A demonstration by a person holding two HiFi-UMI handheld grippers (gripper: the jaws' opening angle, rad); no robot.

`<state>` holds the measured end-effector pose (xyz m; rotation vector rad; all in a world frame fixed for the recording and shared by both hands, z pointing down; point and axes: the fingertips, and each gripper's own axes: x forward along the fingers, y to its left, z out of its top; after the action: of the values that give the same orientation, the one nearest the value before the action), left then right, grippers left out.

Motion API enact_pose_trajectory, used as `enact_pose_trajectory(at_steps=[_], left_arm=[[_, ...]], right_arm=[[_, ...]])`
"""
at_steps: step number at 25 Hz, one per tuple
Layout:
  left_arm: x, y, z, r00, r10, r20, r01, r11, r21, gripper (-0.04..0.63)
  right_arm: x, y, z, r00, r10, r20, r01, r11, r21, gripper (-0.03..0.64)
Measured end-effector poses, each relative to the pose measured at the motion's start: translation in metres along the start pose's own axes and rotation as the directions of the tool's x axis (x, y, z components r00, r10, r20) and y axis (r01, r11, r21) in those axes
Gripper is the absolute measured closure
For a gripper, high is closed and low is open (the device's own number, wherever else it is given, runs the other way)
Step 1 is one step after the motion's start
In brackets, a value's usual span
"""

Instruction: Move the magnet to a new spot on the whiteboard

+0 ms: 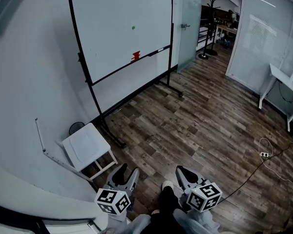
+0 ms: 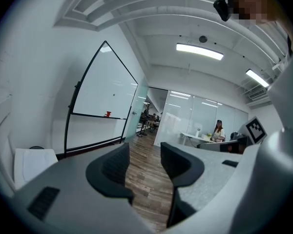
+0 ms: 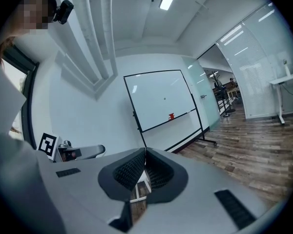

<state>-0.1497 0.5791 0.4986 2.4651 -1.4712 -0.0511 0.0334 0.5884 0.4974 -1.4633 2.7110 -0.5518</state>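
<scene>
The whiteboard (image 1: 122, 28) stands on a black frame across the room, far from both grippers. A small green magnet (image 1: 133, 27) sticks near the board's middle, and a red object (image 1: 135, 56) sits on the board's tray. The right gripper view also shows the magnet (image 3: 164, 99) as a dot. My left gripper (image 1: 126, 172) is held low over the wooden floor; its jaws stand apart with nothing between them (image 2: 144, 162). My right gripper (image 1: 183, 172) is beside it, jaws shut together and empty (image 3: 145, 167).
A small white side table (image 1: 86, 146) stands by the curved wall at the left, near the board's foot. A glass door (image 1: 190, 18) and coat rack (image 1: 212, 9) lie beyond. A white desk (image 1: 285, 82) and a power strip with cable (image 1: 264, 154) are at the right.
</scene>
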Motion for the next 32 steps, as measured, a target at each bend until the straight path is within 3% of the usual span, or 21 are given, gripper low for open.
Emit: enact_pose_trajectory(at_steps=[13,32], left_arm=[[0.054,0.026,0.013,0.999,0.050,0.021,-0.050,0.999,0.003,0.374],[0.185,0.064,0.042,0.998,0.059,0.011,-0.059,0.998,-0.006,0.374]], right_arm=[[0.049,-0.039,0.017,1.000,0.025,-0.014,-0.025,1.000,0.016,0.589],[0.145,-0.130,0.063,0.999,0.037,-0.036,-0.036,0.999,0.036,0.589]])
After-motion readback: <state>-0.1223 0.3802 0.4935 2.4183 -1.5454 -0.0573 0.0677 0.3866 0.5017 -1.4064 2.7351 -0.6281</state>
